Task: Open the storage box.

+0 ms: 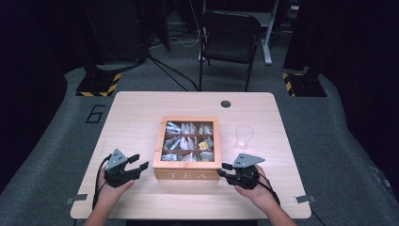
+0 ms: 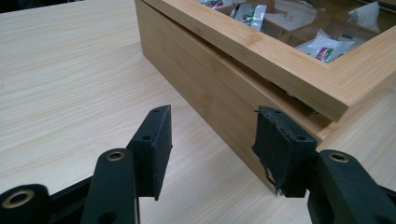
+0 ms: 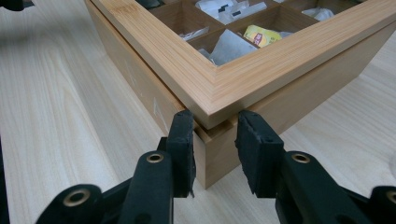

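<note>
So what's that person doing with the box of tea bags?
A person holds a black hand-held gripper in each hand at the front corners of the square bamboo tea box with a glass-topped lid. The right hand-held gripper straddles its near right corner; the left hand-held gripper sits at the left corner, one pad against the box side. The lid is slightly lifted.

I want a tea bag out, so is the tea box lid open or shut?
Shut, or nearly: the lid lies flat on the tea box, its frame level over the walls in both gripper views. Whether it is latched cannot be told.

one tea box (image 1: 187,174), one glass (image 1: 244,136)
</note>
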`<move>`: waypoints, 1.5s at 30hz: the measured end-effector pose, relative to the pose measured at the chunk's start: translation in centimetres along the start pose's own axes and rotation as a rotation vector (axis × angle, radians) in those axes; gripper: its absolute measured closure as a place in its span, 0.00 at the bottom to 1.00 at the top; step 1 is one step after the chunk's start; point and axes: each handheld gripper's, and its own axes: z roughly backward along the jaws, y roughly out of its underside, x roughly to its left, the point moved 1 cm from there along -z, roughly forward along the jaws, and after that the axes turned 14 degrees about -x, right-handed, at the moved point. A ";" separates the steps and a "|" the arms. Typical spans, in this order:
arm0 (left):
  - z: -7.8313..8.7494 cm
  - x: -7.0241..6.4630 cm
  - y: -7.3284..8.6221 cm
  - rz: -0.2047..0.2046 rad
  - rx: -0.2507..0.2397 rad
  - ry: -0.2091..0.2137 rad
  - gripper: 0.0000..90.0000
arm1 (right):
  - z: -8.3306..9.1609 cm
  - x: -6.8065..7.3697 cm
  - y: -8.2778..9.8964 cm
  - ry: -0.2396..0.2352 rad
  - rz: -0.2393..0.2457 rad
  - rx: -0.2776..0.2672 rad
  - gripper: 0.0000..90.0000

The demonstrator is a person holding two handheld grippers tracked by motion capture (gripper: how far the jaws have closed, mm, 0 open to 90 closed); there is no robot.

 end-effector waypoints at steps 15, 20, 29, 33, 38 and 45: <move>-0.1 -1.3 -0.6 -0.007 -0.025 0.087 0.57 | 0.5 -0.1 -0.8 0.003 -0.017 -0.045 0.76; -0.2 -1.9 -0.7 -0.027 -0.033 0.104 0.57 | 0.6 -0.1 -1.0 0.007 -0.023 -0.057 0.76; -0.2 -2.7 -1.1 -0.045 -0.059 0.125 0.57 | 0.6 -0.1 -1.1 0.017 -0.025 -0.072 0.76; -0.3 -3.0 -1.4 -0.051 -0.056 0.148 0.60 | 0.6 -0.1 -1.1 0.016 -0.023 -0.068 0.76; -0.4 -3.4 -1.6 -0.051 -0.055 0.149 0.62 | 0.6 -0.1 -1.1 0.018 -0.021 -0.065 0.76; -0.5 -3.5 -1.7 -0.040 -0.046 0.143 0.64 | 0.6 -0.1 -1.1 0.017 -0.018 -0.072 0.76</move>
